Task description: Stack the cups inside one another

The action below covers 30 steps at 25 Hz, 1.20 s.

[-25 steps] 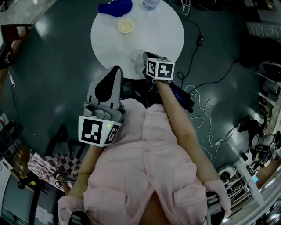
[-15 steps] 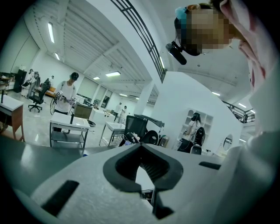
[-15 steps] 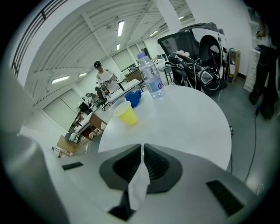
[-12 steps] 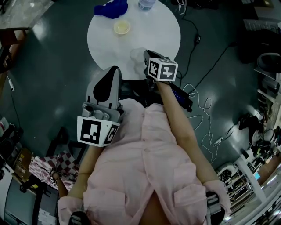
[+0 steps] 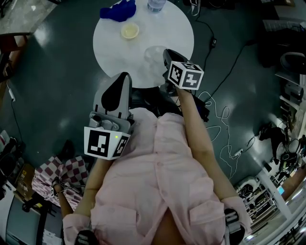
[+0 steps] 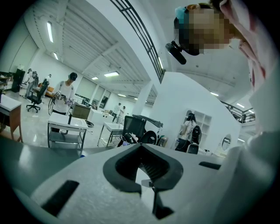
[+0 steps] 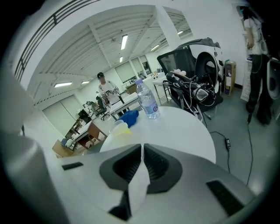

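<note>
Rising a little and drifting toward the right of the head view, our right gripper (image 5: pixel 164 58) now carries the clear, thin-walled plastic cup (image 5: pixel 154 56) over the lower edge of the round white surface (image 5: pixel 168 28), where a second ago it sat lower and closer in. From the right gripper view, the jaws are nearly together, pinching one wall of that cup like a sheet between the ribbed pads. We judge this edge grip to be deliberate, since it leaves the cup's body hanging free, so the cup can be lowered into another one without the jaws getting in the way. The likely target is the pale yellow plastic cup (image 5: pixel 129 31), which stands upright and apart in the upper left part of the surface, just below the crumpled blue cloth (image 5: pixel 118 10). A clear water bottle (image 5: pixel 156 5) stands at the top edge, well clear of the path. Our left gripper (image 5: pixel 125 76) hangs off the surface at the lower left, pointing out into the room. Its jaws are together with nothing between them, so it seems parked to keep out of the way. Nesting has not begun, and the carried cup is still well short of the yellow one.
</note>
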Tool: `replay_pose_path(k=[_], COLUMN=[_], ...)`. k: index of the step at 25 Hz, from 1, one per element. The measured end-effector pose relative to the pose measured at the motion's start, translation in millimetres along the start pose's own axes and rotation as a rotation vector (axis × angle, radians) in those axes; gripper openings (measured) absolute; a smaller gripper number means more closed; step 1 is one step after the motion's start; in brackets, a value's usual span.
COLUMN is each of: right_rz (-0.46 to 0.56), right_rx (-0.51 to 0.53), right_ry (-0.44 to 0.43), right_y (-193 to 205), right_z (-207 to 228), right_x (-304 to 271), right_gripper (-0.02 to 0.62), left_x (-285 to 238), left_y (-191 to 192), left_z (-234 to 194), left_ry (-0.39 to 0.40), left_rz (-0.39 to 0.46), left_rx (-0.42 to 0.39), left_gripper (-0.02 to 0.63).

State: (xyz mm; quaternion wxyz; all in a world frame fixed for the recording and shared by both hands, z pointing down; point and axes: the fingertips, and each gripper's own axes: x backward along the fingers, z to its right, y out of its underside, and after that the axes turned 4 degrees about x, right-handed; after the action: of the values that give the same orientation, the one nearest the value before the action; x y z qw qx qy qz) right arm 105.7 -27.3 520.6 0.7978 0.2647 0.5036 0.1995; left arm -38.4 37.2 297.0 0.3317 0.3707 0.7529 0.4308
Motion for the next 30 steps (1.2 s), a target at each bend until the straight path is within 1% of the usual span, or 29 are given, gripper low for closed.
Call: replay_pose_path(k=[6,12,18,24,30], right_rz=[0.038,0.063,0.093,0.127,0.143], right_rx=[0.032,0.085,0.122,0.17,0.215], right_ry=[0.01,0.008,-0.001,0.009,0.005], right_y=[-19.1,-37.1,-56.4,-80.6,-97.3], right_z=[5.5,10.6,10.6,16.2,13.0], right_x=[9.4,14.0,28.5,40.1,42.5], right_gripper=[0.04,0.04,0.04,0.04,0.04], left_x=[-0.6,-4.2,0.5,1.8,3.4], left_y=[-2.2,-0.4,-8.3,-13.0,-14.8], left_z=[0.9,-4.4,-4.6,-7.3,-9.9], left_ry=[0.007,0.016,0.024,0.033,0.035], left_rz=[0.008,0.012,0.024,0.03,0.034], left_rx=[-0.007,-0.004,-0.013,-0.02,-0.02], left_gripper=[0.015,0.014,0.015,0.015,0.014])
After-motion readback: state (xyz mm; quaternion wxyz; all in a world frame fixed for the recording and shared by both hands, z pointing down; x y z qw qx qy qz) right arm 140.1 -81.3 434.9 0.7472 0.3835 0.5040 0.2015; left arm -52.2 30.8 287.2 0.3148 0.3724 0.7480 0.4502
